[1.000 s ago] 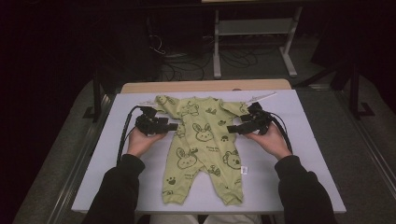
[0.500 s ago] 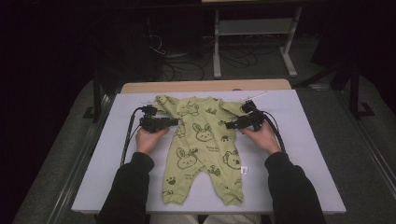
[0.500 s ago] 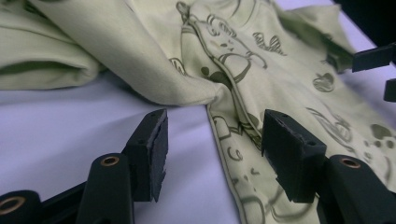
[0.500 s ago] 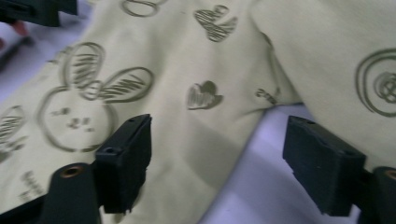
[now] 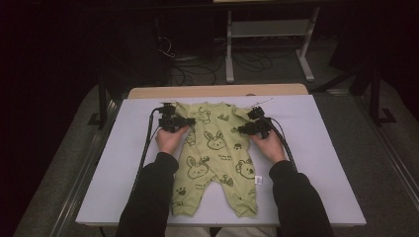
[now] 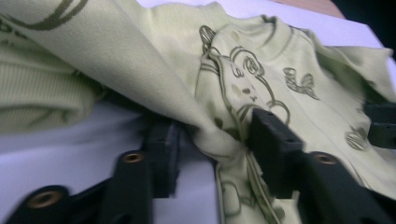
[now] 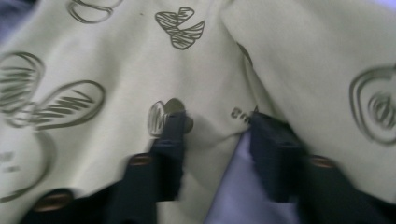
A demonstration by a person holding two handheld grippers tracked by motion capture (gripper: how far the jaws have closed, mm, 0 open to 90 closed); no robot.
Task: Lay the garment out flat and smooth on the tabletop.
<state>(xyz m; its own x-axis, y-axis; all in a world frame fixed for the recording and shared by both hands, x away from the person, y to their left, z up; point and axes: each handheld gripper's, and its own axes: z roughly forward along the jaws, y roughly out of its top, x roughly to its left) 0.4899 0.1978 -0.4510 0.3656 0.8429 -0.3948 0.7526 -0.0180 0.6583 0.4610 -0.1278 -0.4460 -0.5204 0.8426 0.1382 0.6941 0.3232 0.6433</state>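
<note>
1. The left hand-held gripper (image 5: 187, 121) sits at the armpit of the baby romper (image 5: 215, 153), on the person's left side. Its jaws have just been closing and stand fairly narrow, with a raised fold of fabric (image 6: 219, 135) between them; one jaw touches the fold, and I cannot tell whether the other presses it.
2. The right hand-held gripper (image 5: 242, 130) is at the opposite armpit. Its jaws have also just been closing, with the garment's edge (image 7: 219, 126) between them, not clearly pinched.
3. Against the frame a second ago, both hands have come inward from the romper's sides and lower onto the cloth.
4. The romper lies flat, face up, in the middle of the counter (image 5: 326, 163), neck toward the far edge and legs reaching the near edge. Bare surface lies open to both sides.
5. The fabric is soft pale-green knit printed with dark bunnies and bears; the sleeve cuff (image 6: 42, 93) is ribbed. The counter top is smooth and pale, with a wooden strip (image 5: 217, 91) along its far edge.
</note>
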